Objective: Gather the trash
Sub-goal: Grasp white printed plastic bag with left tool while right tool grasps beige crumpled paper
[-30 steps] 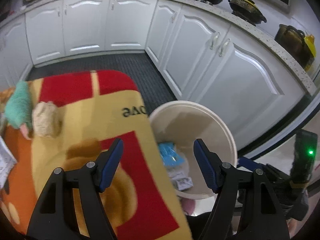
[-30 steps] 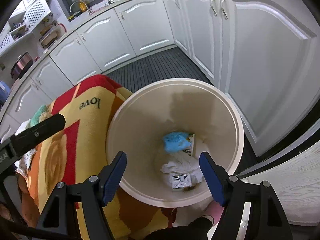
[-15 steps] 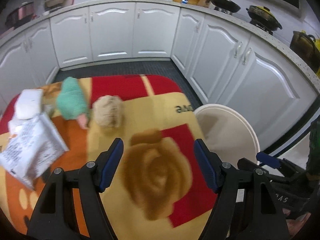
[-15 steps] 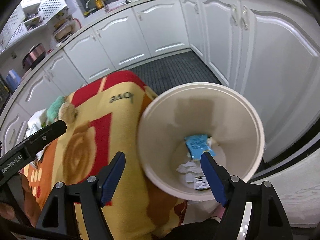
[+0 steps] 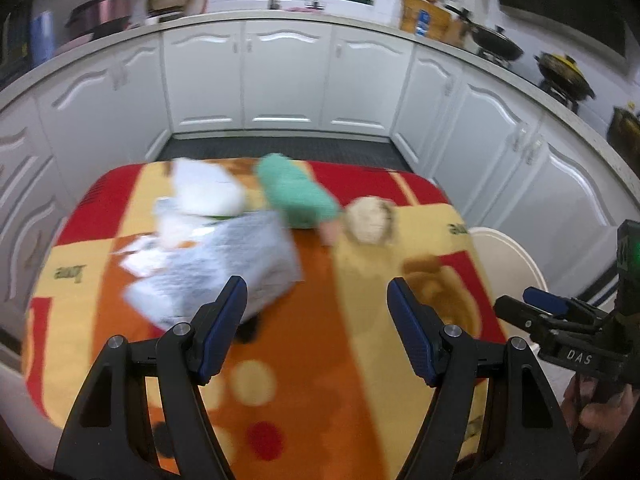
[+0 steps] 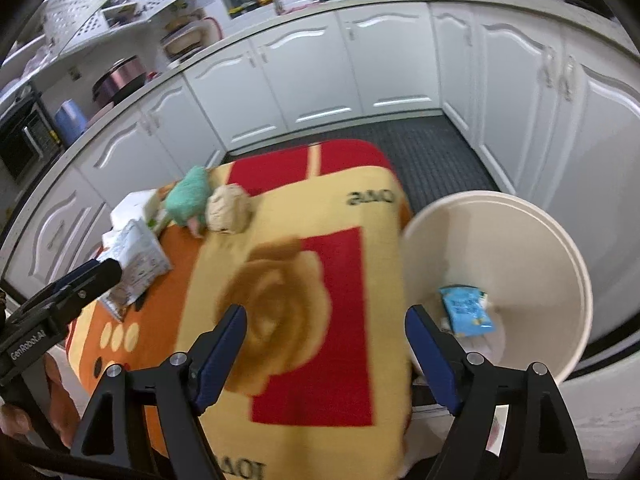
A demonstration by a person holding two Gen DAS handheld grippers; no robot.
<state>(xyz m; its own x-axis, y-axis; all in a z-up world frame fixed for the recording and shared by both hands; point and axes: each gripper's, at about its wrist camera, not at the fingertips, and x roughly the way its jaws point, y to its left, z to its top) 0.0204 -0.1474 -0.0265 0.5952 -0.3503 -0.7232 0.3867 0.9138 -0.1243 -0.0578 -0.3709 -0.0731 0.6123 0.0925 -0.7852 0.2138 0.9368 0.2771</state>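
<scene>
A table under a red, orange and yellow cloth (image 5: 312, 312) holds a silver printed packet (image 5: 224, 260), crumpled white paper (image 5: 204, 192), a green knitted item (image 5: 296, 192) and a tan ball (image 5: 370, 220). My left gripper (image 5: 316, 300) hangs open over the cloth, near the packet, with nothing between its fingers. My right gripper (image 6: 326, 328) is above the table's right edge, its jaws opening and empty. The cream bin (image 6: 520, 240) stands beside the table with a blue wrapper (image 6: 466, 310) inside. The same packet (image 6: 136, 256), green item (image 6: 188, 196) and ball (image 6: 228, 210) show at the table's far left.
White kitchen cabinets (image 5: 284, 76) wrap around the back and right, with a dark ribbed floor mat (image 6: 432, 148) between them and the table. Pots stand on the counter (image 5: 564, 76). A hand (image 5: 600, 412) holds the other gripper at the lower right.
Both views swung left, away from the bin and onto the table. The trash pile came toward the middle of the left view. The right jaws widened slightly.
</scene>
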